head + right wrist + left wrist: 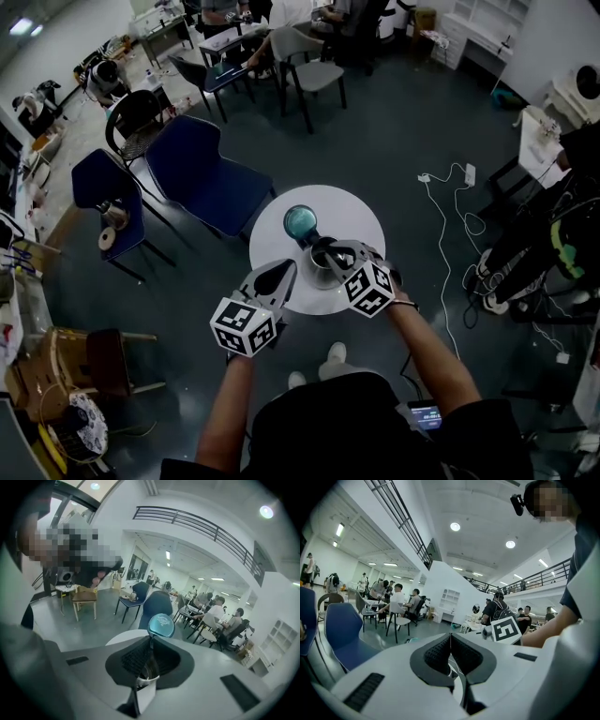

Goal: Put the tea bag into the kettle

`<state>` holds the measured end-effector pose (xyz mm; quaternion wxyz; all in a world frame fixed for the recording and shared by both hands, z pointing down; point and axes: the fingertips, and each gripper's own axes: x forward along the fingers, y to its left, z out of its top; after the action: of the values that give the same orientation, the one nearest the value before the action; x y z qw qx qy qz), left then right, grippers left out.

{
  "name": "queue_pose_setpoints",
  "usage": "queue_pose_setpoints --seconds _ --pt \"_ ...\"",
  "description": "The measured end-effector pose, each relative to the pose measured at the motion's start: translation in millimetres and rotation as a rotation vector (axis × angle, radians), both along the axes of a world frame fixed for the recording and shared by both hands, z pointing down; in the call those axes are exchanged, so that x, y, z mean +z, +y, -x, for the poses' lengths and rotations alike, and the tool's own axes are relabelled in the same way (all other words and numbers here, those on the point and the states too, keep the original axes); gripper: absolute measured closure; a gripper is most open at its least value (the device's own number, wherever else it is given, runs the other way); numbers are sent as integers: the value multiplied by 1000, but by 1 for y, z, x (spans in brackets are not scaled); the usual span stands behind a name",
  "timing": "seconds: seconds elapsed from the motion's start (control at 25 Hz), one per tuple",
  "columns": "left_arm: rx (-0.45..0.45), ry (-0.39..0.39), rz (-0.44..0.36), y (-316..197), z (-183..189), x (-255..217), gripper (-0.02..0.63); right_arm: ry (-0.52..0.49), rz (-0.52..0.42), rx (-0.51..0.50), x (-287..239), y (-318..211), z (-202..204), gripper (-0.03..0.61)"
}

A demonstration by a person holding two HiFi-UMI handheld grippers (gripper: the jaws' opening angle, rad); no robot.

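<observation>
Round white counter [361, 208] carries a metal kettle [322, 271] with a teal lid [301, 223] standing up open at its far side. Blue chair [208, 175] stands just beside the counter.

Right gripper [328, 251] sits right over the kettle mouth. In the right gripper view its [150, 642] jaws are clenched and the tips meet. Through the gap behind the tips the kettle rim [146, 676] shows, and the teal lid [161, 625] is just past the tips. A white flat piece [144, 696] sits low in that gap, under the rim. Cannot tell if that is the tea bag or whether the pads pinch it. No tea bag can be made out on the counter.

Left gripper [284, 270] is at the counter's near edge, apart from the kettle. In the left gripper view it [450, 637] is clenched, tips touching, nothing between them, aimed out at the room.
</observation>
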<state>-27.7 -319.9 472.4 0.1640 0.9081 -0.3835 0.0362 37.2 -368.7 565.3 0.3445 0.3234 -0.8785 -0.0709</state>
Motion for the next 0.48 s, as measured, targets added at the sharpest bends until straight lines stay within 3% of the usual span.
queue_pose_setpoints --seconds 0.48 --pt "42 4 -54 25 -1 -22 597 -170 -125 60 -97 43 11 557"
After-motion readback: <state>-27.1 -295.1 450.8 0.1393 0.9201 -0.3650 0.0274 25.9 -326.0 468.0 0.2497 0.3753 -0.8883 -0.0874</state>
